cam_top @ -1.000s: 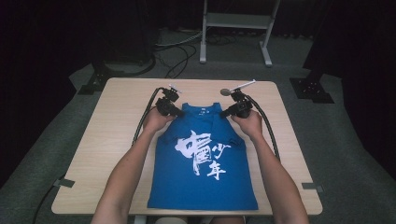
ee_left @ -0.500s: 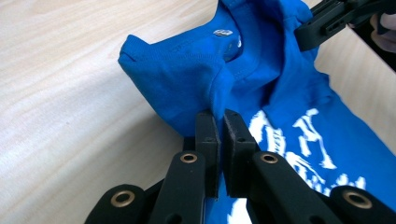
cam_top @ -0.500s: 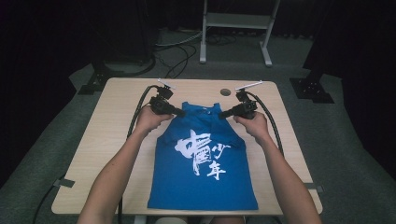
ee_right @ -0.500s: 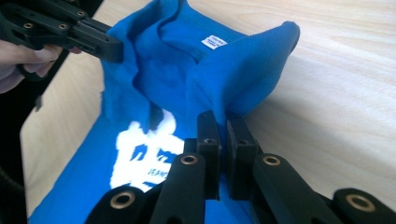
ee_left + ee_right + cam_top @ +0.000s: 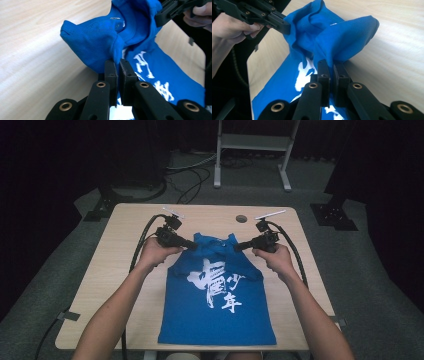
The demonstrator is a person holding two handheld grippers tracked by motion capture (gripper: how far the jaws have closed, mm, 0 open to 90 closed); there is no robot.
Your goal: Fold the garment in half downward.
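Both tongs are clamped on the shirt (image 5: 217,295) now, one on each shoulder. My left gripper (image 5: 191,245) has its jaws pinched nearly together on a bunch of blue cloth, and in the left gripper view (image 5: 118,65) the fabric puckers right where they bite. Same story on my right gripper (image 5: 239,246): jaws narrow, cloth squeezed between them (image 5: 329,65).

What has changed: a second ago both grippers sat low on the shoulders with the top of the shirt flat. Now my hands have spread a little and come up, and the shoulders lift with them. The neck area humps off the table (image 5: 125,270) between the two tongs, folding toward the white print, while the body and hem lie flat, hem near my edge.

So the grip holds on both sides, I reckon, and this looks like the start of a fold, top over bottom. Next I would carry both shoulders toward me together, level with each other, or the fold goes crooked. The risk is one pinch slipping, since each holds only a small wad of cloth.

The small round disc (image 5: 241,218) sits beyond the collar, well apart from the shirt.
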